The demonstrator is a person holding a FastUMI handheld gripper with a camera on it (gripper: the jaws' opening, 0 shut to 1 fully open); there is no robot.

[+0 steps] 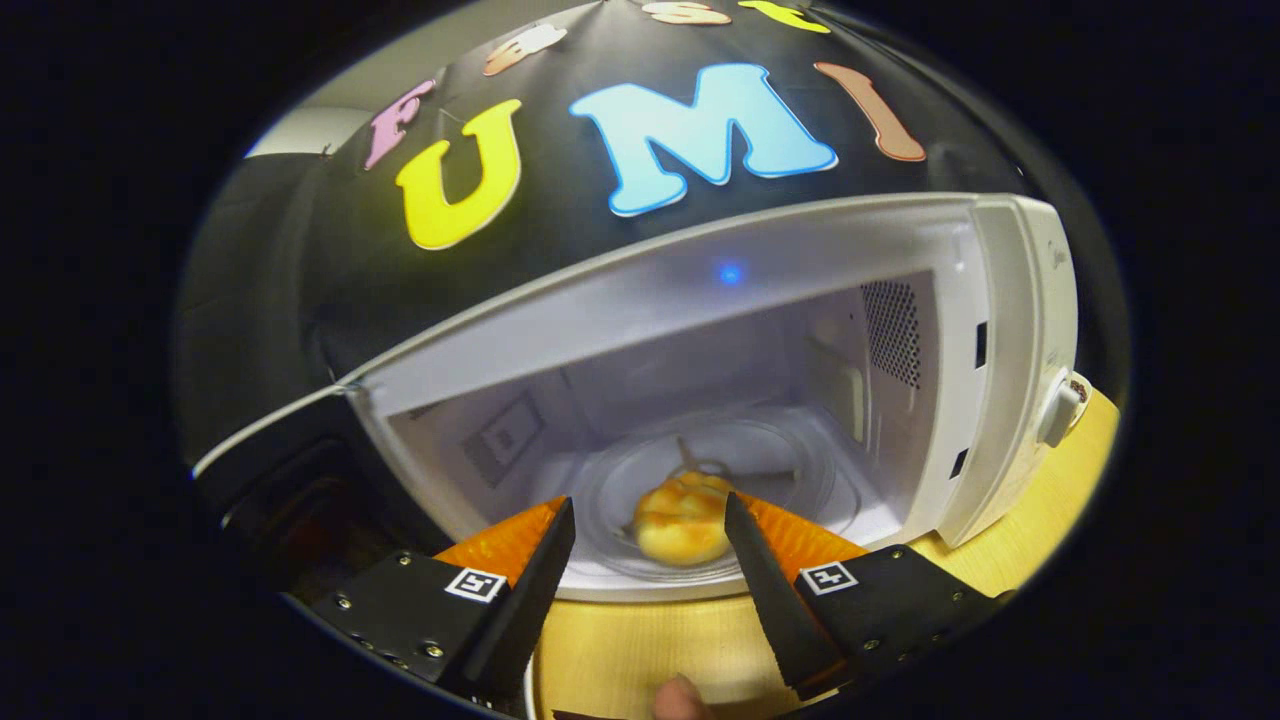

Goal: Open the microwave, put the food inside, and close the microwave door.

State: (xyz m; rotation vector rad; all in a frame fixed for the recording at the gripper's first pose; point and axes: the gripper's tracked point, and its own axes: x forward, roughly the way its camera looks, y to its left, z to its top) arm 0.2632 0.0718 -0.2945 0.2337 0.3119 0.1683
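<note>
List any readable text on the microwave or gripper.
Microwave front panel mark: too blurred to read.
Sticker on its inner wall: too small to read.
Tags on gripper: square code patterns, no words; fingers open, bread roll between their tips.

A white microwave (1010,330) is standing on a wooden counter (650,640) with its door (270,440) swung wide open to the left. A golden bread roll (683,518) is sitting on the glass turntable (800,480) inside the cavity. The claw (650,515) is hovering at the oven's threshold, its fingers spread apart on either side of the roll, neither one visibly pressing on it. A fingertip (680,700) is peeking in beneath the claw.
</note>
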